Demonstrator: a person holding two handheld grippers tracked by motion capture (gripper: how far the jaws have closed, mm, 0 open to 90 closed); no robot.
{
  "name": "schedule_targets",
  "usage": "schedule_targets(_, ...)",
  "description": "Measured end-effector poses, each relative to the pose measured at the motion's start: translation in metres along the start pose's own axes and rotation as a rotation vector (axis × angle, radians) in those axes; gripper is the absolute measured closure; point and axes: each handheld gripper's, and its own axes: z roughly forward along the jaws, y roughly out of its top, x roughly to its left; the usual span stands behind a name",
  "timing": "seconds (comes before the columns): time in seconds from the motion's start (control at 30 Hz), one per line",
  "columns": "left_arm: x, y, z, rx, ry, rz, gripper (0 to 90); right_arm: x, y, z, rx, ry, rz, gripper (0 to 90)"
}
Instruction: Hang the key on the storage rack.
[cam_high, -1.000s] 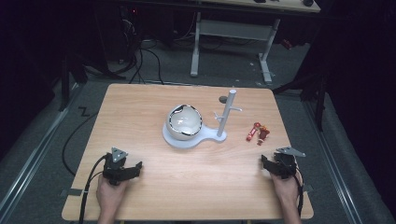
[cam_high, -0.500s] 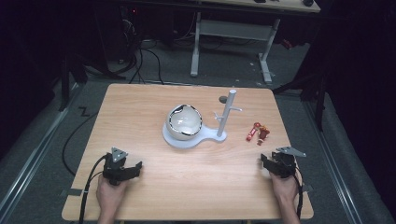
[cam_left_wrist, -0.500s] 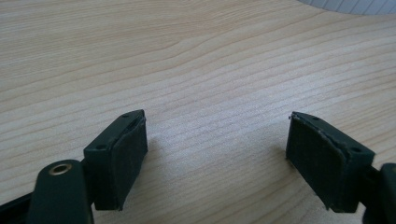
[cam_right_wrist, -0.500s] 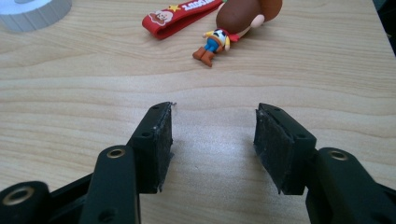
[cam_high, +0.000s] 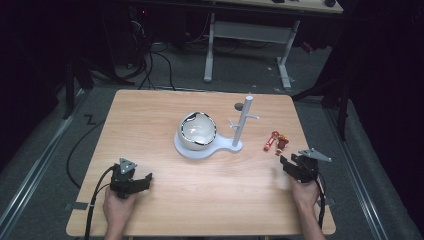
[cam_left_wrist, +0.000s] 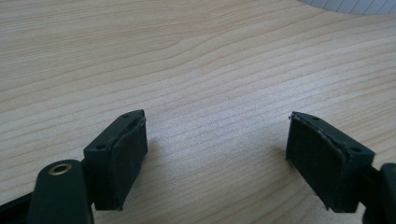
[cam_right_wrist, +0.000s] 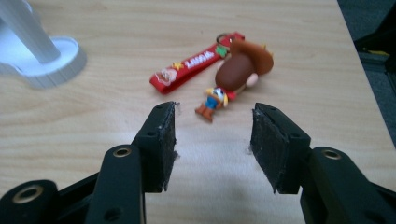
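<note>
Keychain (cam_right_wrist: 219, 70), a rubbery cowboy figure on red strap, lies before the right claw (cam_right_wrist: 212, 144); both claws gape empty.

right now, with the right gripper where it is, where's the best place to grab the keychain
Probably the red strap: it lies flat, long and narrow, so open jaws can close across its width. Come straight down from above with the right gripper, which sits just short of it. The figure is rounder and may slip.

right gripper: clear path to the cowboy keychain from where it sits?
Probably yes. The right gripper has its jaws open and aimed at the cowboy keychain, which lies flat just ahead on bare table; the white stand sits off to one side.
</note>
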Motion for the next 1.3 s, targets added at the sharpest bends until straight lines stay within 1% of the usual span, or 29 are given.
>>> schedule_targets(0.03, 0.000, 0.000, 0.000, 0.000, 0.000, 0.000, 21.3, 0.000, 0.000, 0.000, 0.000, 0.000, 0.000, 50.6)
schedule_targets(0.1, 0.000, 0.000, 0.000, 0.000, 0.000, 0.000, 21.3, -0.001, 0.006, 0.001, -0.008, 0.001, -0.001, 51.6)
schedule_targets(0.17, 0.000, 0.000, 0.000, 0.001, 0.000, 0.001, 21.3, -0.002, 0.011, 0.003, -0.004, 0.000, 0.008, 51.9)
schedule_targets(0.23, 0.000, 0.000, 0.000, 0.000, 0.000, 0.000, 21.3, -0.003, 0.013, 0.005, -0.014, 0.001, 0.014, 52.1)
schedule_targets(0.27, 0.000, 0.000, 0.000, 0.000, 0.000, 0.001, 21.3, -0.005, 0.017, 0.009, -0.002, 0.001, 0.031, 52.0)
schedule_targets(0.4, 0.000, 0.000, 0.000, 0.000, -0.001, 0.001, 21.3, -0.007, 0.022, 0.014, 0.004, -0.006, 0.034, 52.2)
schedule_targets(0.47, 0.000, 0.000, 0.000, 0.000, -0.001, 0.001, 21.3, -0.009, 0.026, 0.021, 0.016, -0.012, 0.048, 52.3)
schedule_targets(0.6, 0.000, 0.000, 0.000, 0.000, -0.002, 0.002, 21.3, -0.009, 0.030, 0.031, 0.040, -0.022, 0.049, 52.3)
schedule_targets(0.67, 0.000, 0.000, 0.000, 0.000, -0.002, 0.003, 21.3, -0.009, 0.031, 0.034, 0.045, -0.025, 0.054, 52.3)
schedule_targets(0.7, 0.000, 0.000, 0.000, -0.001, -0.003, 0.004, 21.3, -0.010, 0.032, 0.041, 0.059, -0.032, 0.063, 52.3)
schedule_targets(0.77, 0.000, 0.000, 0.000, 0.000, -0.003, 0.004, 21.2, -0.011, 0.032, 0.043, 0.064, -0.034, 0.068, 52.3)
schedule_targets(0.8, 0.000, 0.000, 0.000, 0.000, -0.003, 0.004, 21.2, -0.011, 0.033, 0.050, 0.079, -0.042, 0.076, 52.3)
schedule_targets(0.9, 0.000, 0.000, 0.000, -0.001, -0.003, 0.004, 21.2, -0.012, 0.033, 0.054, 0.085, -0.046, 0.084, 52.3)
schedule_targets(0.97, 0.000, 0.000, 0.000, -0.001, -0.003, 0.004, 21.2, -0.014, 0.032, 0.060, 0.108, -0.053, 0.097, 52.7)
schedule_targets(1.0, 0.000, 0.000, 0.000, -0.001, -0.003, 0.004, 21.2, -0.014, 0.032, 0.060, 0.108, -0.053, 0.097, 52.7)
schedule_targets(1.1, 0.000, 0.000, 0.000, 0.000, -0.003, 0.004, 21.3, -0.017, 0.030, 0.064, 0.116, -0.047, 0.118, 53.1)
schedule_targets(1.17, 0.000, 0.000, 0.000, 0.000, -0.003, 0.004, 21.2, -0.017, 0.030, 0.065, 0.115, -0.049, 0.119, 53.9)
schedule_targets(1.3, 0.000, 0.000, 0.000, 0.000, -0.003, 0.004, 21.2, -0.016, 0.028, 0.068, 0.122, -0.038, 0.119, 57.3)
